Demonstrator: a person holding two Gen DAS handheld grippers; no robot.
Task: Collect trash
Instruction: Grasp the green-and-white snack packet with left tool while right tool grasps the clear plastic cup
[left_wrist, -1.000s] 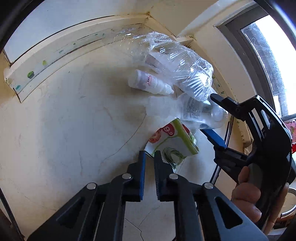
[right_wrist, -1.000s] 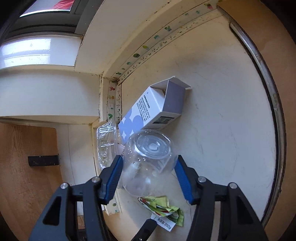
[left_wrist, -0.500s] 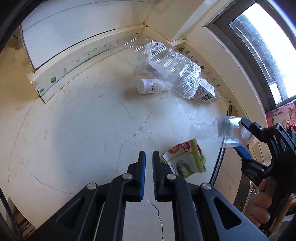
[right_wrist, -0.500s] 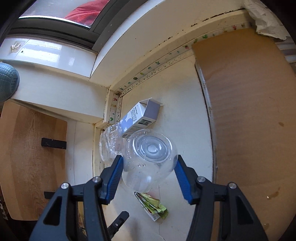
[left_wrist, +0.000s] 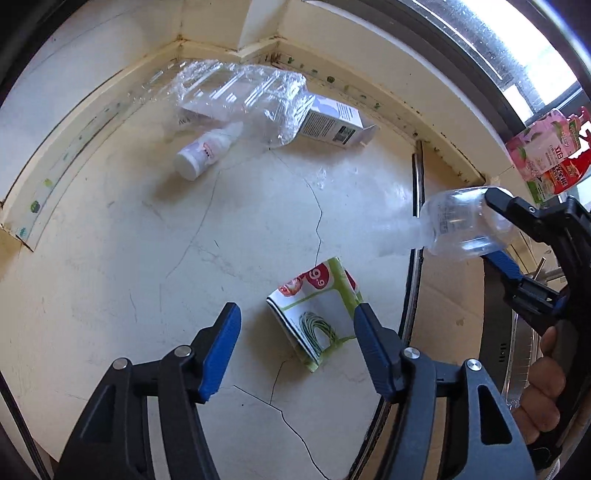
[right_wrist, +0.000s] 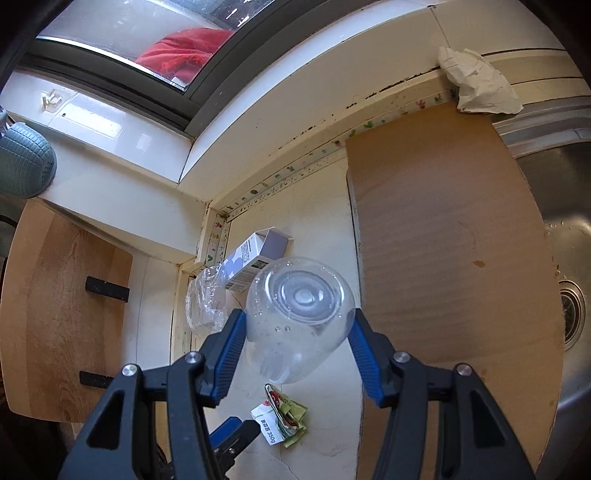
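The crushed clear bottle (left_wrist: 240, 98) in the bench (left_wrist: 110, 258) corner looks light, springy and slick; its crumpled middle seems the best hold. The white carton (left_wrist: 332, 122) touches it, stiff and easy by its flat sides. The right gripper (right_wrist: 297, 328) pinches a clear round bottle (right_wrist: 299, 314) in its jaws above the bench. The folded green wrapper (left_wrist: 317, 314) lies flat and limp under the left gripper (left_wrist: 295, 332), whose empty jaws have just been spreading. The small white bottle (left_wrist: 205, 153) would roll.
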